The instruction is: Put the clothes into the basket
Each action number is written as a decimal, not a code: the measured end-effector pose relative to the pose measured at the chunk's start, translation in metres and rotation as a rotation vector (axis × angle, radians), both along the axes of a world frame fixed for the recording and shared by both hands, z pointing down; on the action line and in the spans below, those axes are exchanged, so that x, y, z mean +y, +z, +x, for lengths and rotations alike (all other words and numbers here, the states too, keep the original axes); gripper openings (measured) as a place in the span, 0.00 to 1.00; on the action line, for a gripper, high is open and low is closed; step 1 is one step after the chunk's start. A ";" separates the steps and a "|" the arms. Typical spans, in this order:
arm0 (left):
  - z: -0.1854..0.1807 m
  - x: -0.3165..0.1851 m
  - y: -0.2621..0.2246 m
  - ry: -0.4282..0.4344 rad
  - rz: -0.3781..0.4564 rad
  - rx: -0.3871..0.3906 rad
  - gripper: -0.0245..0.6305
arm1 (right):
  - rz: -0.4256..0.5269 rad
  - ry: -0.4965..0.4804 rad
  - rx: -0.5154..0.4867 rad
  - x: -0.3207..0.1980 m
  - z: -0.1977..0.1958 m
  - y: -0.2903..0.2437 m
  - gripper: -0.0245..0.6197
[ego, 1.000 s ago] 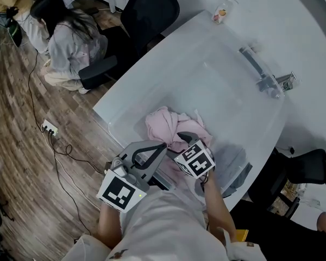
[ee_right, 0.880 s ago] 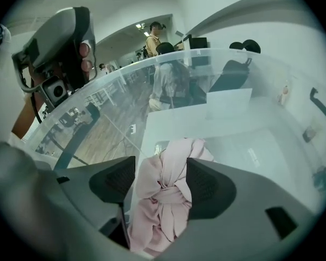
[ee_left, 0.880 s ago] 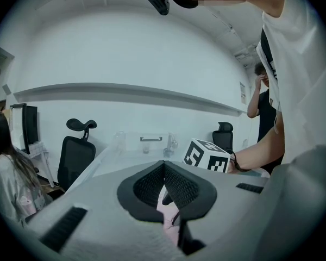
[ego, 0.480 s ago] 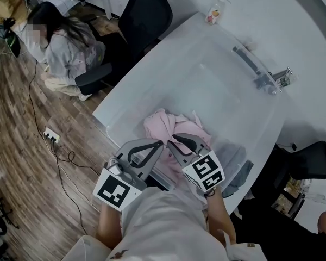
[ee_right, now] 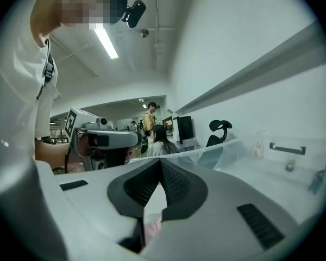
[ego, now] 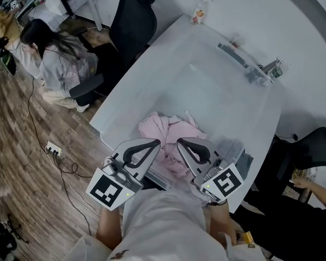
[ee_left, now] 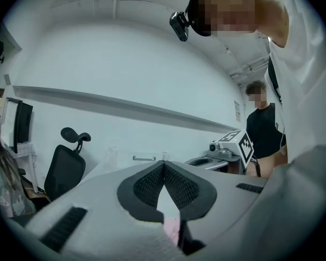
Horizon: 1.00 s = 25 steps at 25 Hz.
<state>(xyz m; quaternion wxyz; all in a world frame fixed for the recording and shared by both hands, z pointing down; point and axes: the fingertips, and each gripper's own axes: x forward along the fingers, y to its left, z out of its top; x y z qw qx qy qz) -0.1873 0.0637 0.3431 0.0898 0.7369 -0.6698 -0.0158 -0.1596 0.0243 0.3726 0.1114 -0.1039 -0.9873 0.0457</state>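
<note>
Just now the right gripper (ego: 179, 142) has closed its jaws, tips meeting with no cloth pinched; the left gripper (ego: 158, 142) is closed too. Both hang over the pink clothes (ego: 165, 129) heaped on the white table (ego: 206, 86).

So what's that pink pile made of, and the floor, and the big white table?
Pink pile: probably soft cloth. It lies crumpled in loose folds and looks matte.
Floor: looks like wood planks, brown with streaky grain, though it could be printed laminate.
White table: smooth, hard and a bit shiny. It may be plastic or coated board, but the look doesn't settle which.
</note>
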 end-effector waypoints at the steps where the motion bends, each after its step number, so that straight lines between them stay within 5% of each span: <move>1: 0.002 -0.001 -0.003 0.011 0.010 -0.001 0.05 | 0.000 0.005 -0.016 0.000 0.003 -0.005 0.05; 16: 0.040 -0.022 -0.034 0.151 0.083 -0.027 0.05 | -0.050 0.129 -0.158 -0.016 0.053 -0.048 0.05; 25: 0.087 -0.052 -0.045 0.307 0.100 -0.051 0.05 | -0.026 0.268 -0.182 -0.041 0.100 -0.058 0.05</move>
